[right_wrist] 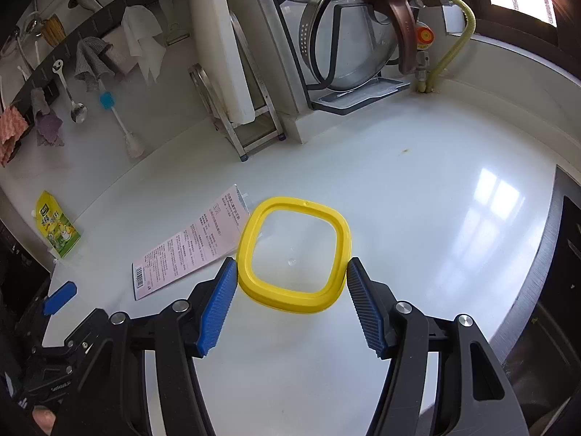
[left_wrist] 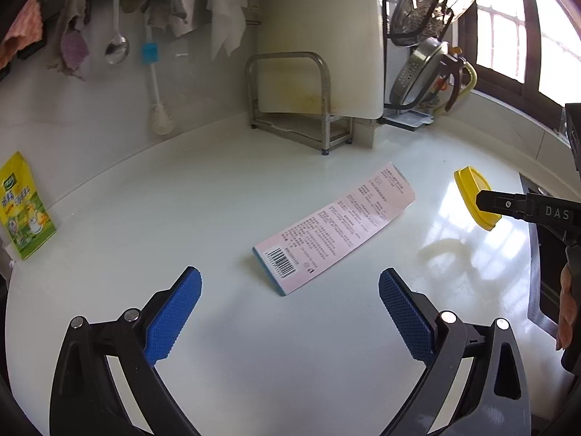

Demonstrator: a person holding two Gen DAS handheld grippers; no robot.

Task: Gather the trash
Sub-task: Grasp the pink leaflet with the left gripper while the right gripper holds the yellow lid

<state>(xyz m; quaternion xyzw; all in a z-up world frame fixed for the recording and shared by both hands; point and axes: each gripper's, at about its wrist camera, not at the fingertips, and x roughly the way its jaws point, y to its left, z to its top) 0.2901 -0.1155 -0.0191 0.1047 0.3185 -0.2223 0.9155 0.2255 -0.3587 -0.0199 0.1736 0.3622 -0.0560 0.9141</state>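
A yellow-rimmed clear square lid (right_wrist: 294, 299) is held between the blue pads of my right gripper (right_wrist: 290, 272), lifted above the white counter; it also shows in the left wrist view (left_wrist: 472, 196). A flat pink carton (left_wrist: 336, 227) with a barcode lies on the counter ahead of my left gripper (left_wrist: 290, 283), which is open and empty just short of it. The carton also shows in the right wrist view (right_wrist: 189, 247). A yellow-green pouch (left_wrist: 23, 207) leans against the wall at far left.
A metal rack with a white cutting board (left_wrist: 319, 58) stands at the back. A dish rack with pot lids (right_wrist: 348, 40) is at the back right. Cloths, a spoon and a brush (left_wrist: 154, 83) hang on the wall. A dark stove edge (right_wrist: 559, 247) runs along the right.
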